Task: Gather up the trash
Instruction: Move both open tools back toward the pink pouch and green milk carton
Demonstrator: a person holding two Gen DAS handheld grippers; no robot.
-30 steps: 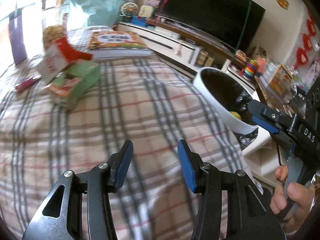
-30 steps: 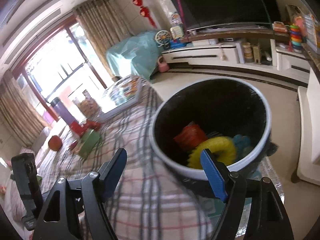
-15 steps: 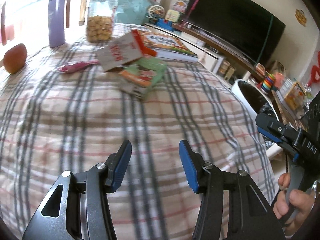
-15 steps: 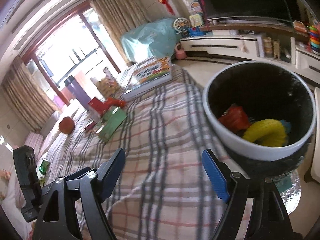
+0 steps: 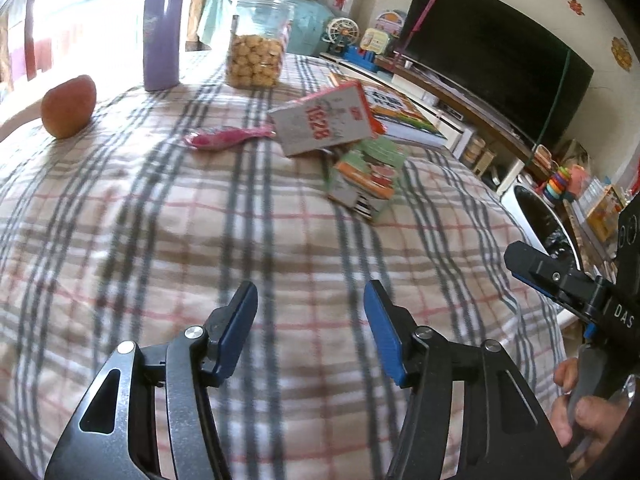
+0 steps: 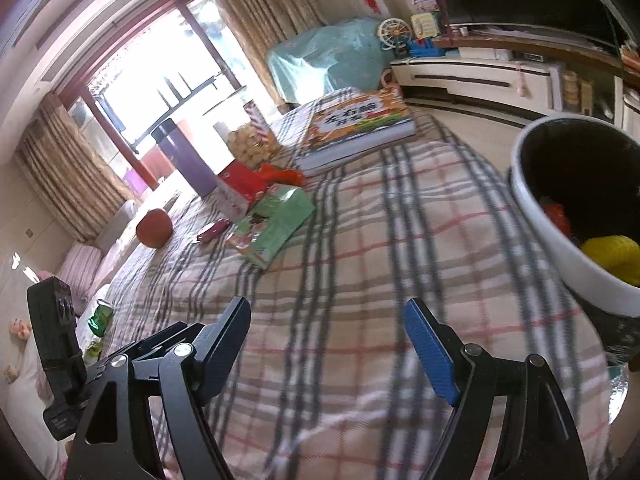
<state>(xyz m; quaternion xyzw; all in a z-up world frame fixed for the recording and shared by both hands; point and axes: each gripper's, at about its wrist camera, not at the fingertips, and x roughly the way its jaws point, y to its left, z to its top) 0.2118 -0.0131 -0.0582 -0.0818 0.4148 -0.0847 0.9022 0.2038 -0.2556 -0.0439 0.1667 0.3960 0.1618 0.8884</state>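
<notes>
Both pairs of jaws stand apart with nothing between them; the left gripper (image 5: 310,320) has just been widening, and the right gripper (image 6: 326,340) is spread broader. Ahead of both, toward the far edge of the plaid-covered table (image 5: 120,216), lie the trash cartons: a green carton (image 5: 366,178) with its long axis pointing roughly toward the grippers, and a red-and-white carton (image 5: 326,122) leaning just behind it. The white bin (image 6: 560,232) sits off the table's right edge. The left gripper seems to face the cartons more directly.
</notes>
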